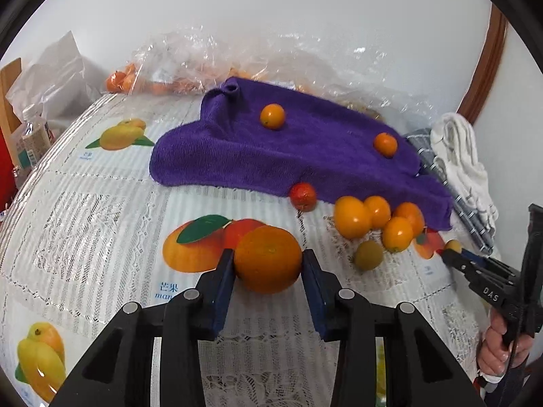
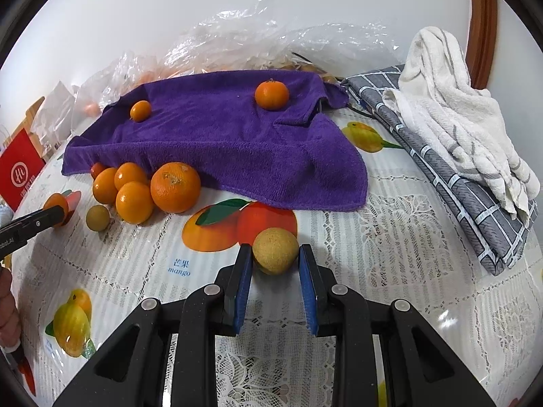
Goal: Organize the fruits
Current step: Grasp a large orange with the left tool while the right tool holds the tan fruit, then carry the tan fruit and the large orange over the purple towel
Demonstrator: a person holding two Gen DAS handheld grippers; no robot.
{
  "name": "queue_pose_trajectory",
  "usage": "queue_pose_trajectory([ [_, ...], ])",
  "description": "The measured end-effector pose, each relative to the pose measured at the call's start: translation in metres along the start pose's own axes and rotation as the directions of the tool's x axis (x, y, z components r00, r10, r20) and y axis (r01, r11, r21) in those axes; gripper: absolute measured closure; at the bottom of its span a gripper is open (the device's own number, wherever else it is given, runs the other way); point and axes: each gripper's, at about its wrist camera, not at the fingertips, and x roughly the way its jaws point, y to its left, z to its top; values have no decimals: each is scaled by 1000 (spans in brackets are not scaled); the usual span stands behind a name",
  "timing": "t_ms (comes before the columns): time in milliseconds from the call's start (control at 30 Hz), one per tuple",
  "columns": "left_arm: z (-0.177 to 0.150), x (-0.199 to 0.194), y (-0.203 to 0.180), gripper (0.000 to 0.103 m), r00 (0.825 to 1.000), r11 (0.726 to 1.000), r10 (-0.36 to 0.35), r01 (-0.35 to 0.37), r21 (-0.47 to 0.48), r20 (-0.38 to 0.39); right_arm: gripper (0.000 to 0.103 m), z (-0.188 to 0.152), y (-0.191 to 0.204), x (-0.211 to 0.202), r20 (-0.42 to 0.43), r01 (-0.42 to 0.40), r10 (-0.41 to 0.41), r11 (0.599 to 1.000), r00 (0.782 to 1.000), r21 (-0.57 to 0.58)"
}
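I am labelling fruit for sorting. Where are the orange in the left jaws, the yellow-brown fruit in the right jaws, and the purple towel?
orange (image 1: pixel 268 259), left wrist view, front face.
yellow-brown fruit (image 2: pixel 275 250), right wrist view, its middle.
purple towel (image 2: pixel 220 142), right wrist view, central fold.

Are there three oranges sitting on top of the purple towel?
No, only two small oranges sit on the purple towel; the other fruit lies on the tablecloth in front of it.
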Motion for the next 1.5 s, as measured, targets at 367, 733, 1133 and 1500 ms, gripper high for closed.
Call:
queue_pose_trajectory([
  [367, 1, -17, -2, 66, 995, 999, -29, 30, -11, 99, 76, -2, 3, -4, 20, 11, -11, 1000, 1000, -19],
  [733, 0, -25, -6, 66, 989, 999, -40, 41, -9, 139, 75, -2, -4, -9, 49, -35, 34, 999, 998, 11],
  [1133, 0, -31, -1, 66, 986, 998, -38, 46, -45, 163, 75, -1, -10, -20, 95, -60, 55, 997, 994, 51],
  [1500, 23, -41, -6, 66, 987, 1000, -1, 1, 0, 159, 75, 39, 4, -69, 186, -69, 66, 998, 980, 14],
])
